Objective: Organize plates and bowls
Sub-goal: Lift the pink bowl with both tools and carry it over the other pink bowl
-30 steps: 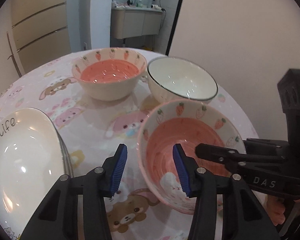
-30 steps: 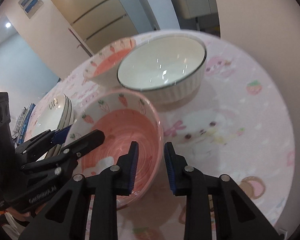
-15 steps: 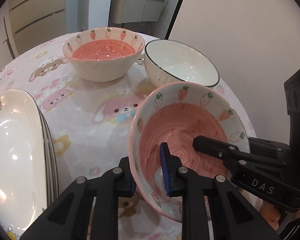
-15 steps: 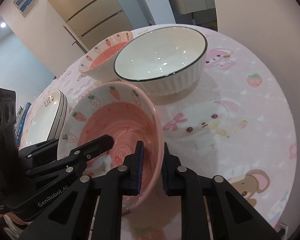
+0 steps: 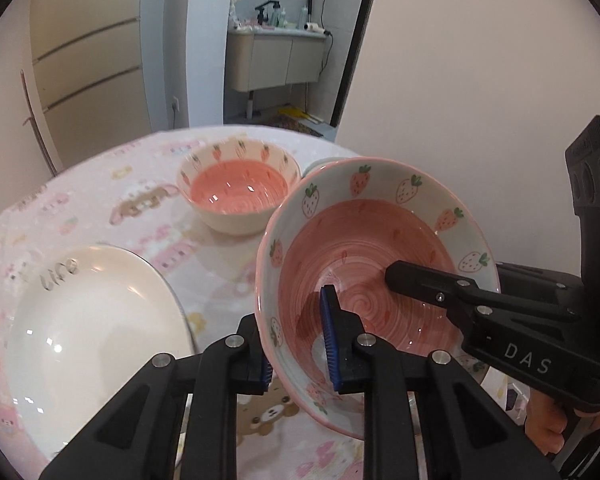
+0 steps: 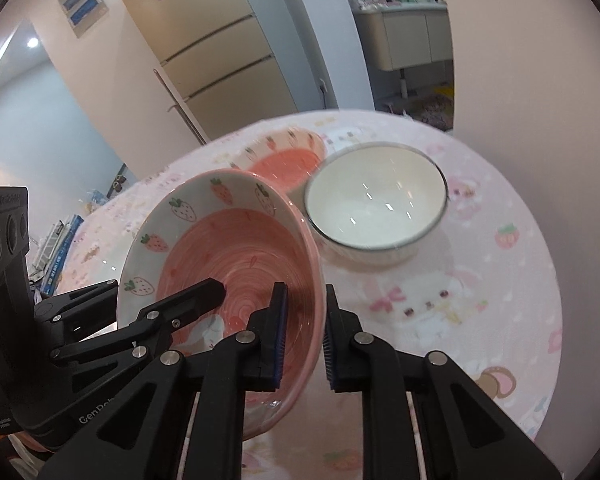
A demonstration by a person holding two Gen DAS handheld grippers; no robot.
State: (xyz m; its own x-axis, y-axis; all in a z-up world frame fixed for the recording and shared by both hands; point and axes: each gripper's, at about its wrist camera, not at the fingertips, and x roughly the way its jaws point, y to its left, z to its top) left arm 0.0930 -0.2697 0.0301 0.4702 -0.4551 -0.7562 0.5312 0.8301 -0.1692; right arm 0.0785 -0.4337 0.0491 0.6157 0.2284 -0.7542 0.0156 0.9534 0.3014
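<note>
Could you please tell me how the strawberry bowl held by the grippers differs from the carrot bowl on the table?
The strawberry bowl is tilted, each side of its rim clamped by a gripper; the carrot bowl sits upright on the table, untouched. The strawberry bowl's rim shows strawberries, the carrot bowl's carrots. Both have pink swirled insides.

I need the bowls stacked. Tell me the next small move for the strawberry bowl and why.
Probably carry the pink strawberry-rimmed ceramic bowl forward and over the smaller pink carrot-rimmed bowl. Both the left gripper and the right gripper have their jaws clamped on its rim, it hangs tilted above the table, and the carrot bowl sits empty ahead, so nesting looks feasible.
</note>
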